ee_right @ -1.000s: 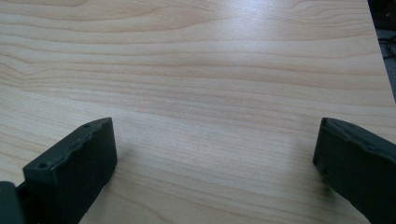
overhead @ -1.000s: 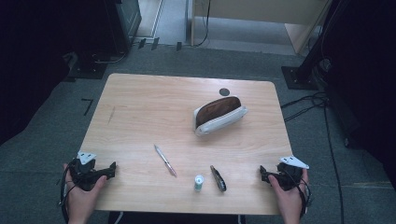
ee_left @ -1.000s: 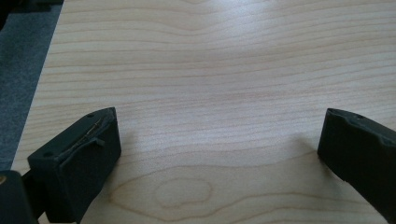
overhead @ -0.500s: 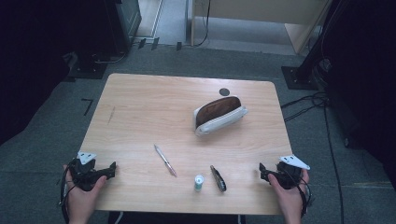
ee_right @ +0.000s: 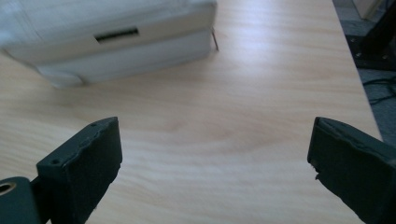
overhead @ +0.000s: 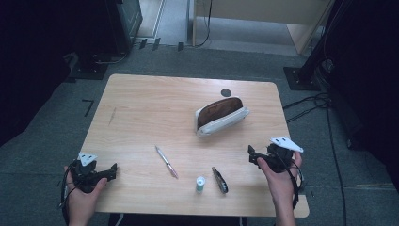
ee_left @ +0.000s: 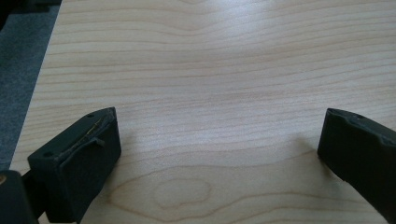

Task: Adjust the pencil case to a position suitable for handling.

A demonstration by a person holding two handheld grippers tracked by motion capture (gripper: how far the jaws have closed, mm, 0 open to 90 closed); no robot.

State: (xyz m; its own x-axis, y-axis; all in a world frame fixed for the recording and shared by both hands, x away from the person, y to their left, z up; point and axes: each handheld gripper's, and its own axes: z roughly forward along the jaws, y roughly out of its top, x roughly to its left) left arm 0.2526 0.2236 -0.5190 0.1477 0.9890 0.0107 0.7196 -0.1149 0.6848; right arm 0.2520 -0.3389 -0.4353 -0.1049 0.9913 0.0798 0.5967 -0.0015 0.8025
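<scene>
Jaws stood apart on both left gripper (overhead: 110, 171) and right gripper (overhead: 252, 155), pencil case (overhead: 221, 116) ahead, pen (overhead: 166, 161) between them, nothing yet grasped.

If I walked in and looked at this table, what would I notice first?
Probably the white pencil case, lying open on the far right part of the wooden table with its brown inside showing. Next, the row of small things near the front edge: a pen, a little white and green tube and a dark clip-like object. A hand holds a black gripper at each front corner, the left gripper and the right gripper, both open.
</scene>
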